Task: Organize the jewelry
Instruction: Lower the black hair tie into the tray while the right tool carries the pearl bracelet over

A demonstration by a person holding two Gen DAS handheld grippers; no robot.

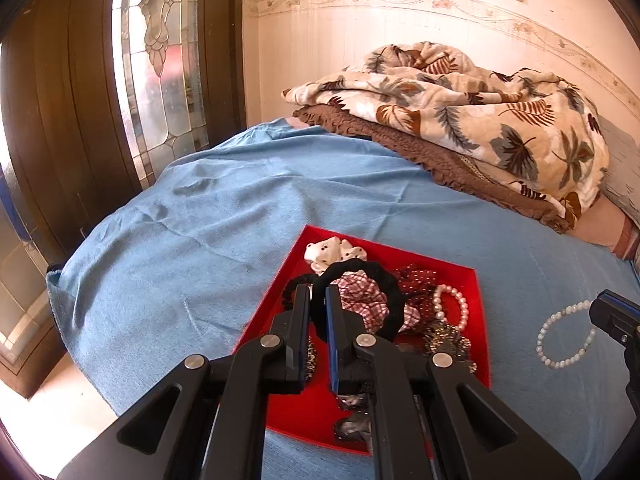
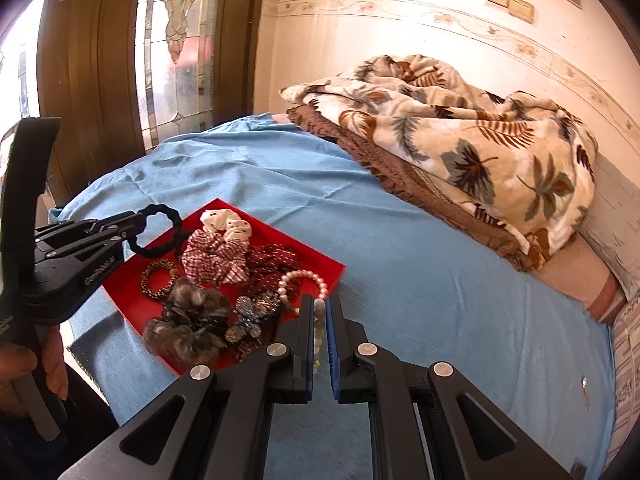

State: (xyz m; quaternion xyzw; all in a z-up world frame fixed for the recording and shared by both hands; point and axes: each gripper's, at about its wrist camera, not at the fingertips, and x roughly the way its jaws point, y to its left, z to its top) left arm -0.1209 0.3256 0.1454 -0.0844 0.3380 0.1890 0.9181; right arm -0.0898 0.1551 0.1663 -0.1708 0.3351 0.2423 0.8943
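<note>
I see left gripper (image 1: pixel 318 294) clamping black scrunchie (image 1: pixel 360 276), right gripper (image 2: pixel 320 308) clamping white bead bracelet (image 2: pixel 319 320) beside red tray (image 2: pixel 132 296) edge; blue bedspread (image 2: pixel 420 280) beyond lies bare.

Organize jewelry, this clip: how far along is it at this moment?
Done: nothing visibly sorted. In hand: the left hand-held gripper is shut on a black scrunchie above the red tray; the right hand-held gripper is shut on a white bead bracelet. Left: the checked scrunchie, pearl bracelet and other pieces remain jumbled in the tray.
</note>
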